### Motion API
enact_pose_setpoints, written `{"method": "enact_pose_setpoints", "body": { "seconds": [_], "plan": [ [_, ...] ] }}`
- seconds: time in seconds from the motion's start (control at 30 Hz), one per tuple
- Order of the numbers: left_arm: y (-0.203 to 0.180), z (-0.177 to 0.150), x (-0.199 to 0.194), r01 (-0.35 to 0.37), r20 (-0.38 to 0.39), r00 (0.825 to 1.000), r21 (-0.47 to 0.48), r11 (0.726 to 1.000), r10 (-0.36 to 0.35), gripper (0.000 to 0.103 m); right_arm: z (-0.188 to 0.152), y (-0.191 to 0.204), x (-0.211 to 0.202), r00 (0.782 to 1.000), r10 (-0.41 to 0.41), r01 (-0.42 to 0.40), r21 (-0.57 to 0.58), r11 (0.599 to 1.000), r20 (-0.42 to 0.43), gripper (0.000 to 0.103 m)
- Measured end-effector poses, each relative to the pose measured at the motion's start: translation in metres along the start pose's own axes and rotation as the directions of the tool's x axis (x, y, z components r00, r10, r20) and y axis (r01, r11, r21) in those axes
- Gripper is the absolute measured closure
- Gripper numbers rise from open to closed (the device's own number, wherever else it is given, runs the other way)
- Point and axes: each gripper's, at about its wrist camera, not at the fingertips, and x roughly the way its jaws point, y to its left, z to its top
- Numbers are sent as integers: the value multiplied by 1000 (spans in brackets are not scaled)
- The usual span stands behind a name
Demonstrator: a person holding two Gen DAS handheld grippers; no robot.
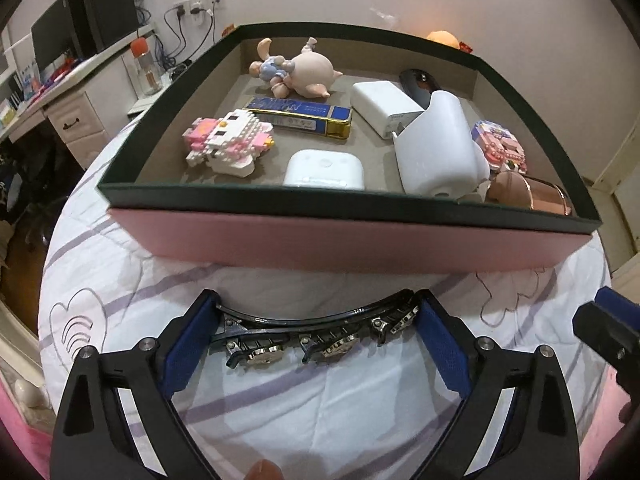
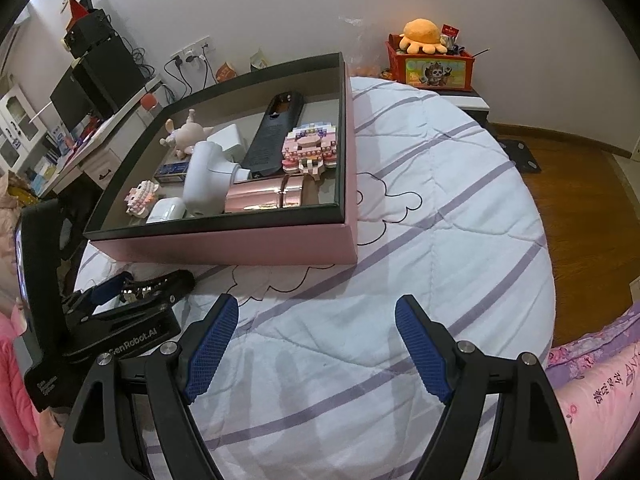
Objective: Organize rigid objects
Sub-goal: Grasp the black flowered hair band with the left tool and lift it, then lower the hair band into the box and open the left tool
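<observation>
My left gripper [image 1: 316,320] is shut on a black curved hair clip [image 1: 316,330] with metal clasps, held just above the bedspread in front of the pink box [image 1: 340,240]. The box holds a pig figurine [image 1: 300,68], a blue tin [image 1: 300,116], a pink block toy [image 1: 228,142], a white case [image 1: 324,170], a white charger [image 1: 384,106], a white bottle [image 1: 436,148] and a rose-gold tube [image 1: 524,192]. My right gripper [image 2: 316,320] is open and empty over the bedspread, right of the left gripper [image 2: 132,292]; the box [image 2: 240,244] shows ahead of it.
The box sits on a white quilt with purple stripes [image 2: 440,220]. A desk with a monitor [image 1: 52,40] stands at the left. A red crate with an orange plush [image 2: 428,60] stands by the far wall. Wooden floor [image 2: 580,184] lies to the right.
</observation>
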Motion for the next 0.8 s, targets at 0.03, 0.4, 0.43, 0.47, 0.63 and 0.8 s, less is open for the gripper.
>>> {"method": "enact_pose_setpoints", "body": {
  "seconds": [0.03, 0.4, 0.43, 0.47, 0.63, 0.8],
  "plan": [
    [1, -2, -3, 0, 1, 1000, -1, 1000, 0, 7, -1, 2, -2, 1000, -1, 1, -3, 1000, 2, 21],
    [17, 11, -71, -10, 108, 994, 2, 1000, 10, 7, 2, 22, -23, 999, 6, -4, -41, 999, 48, 21],
    [17, 14, -76, -9, 118, 993, 4, 1000, 8, 7, 5, 24, -26, 998, 7, -5, -47, 999, 56, 21],
    [18, 19, -81, -8, 131, 991, 7, 1000, 7, 7, 8, 26, -29, 998, 8, -4, -52, 999, 67, 21],
    [14, 49, -92, 1, 175, 985, 32, 1000, -6, 6, 32, 28, -43, 992, -7, 14, -59, 998, 123, 21],
    [1, 85, -74, 5, 175, 985, 66, 998, -17, 6, 60, 23, -42, 988, -22, 30, -52, 998, 154, 21]
  ]
}}
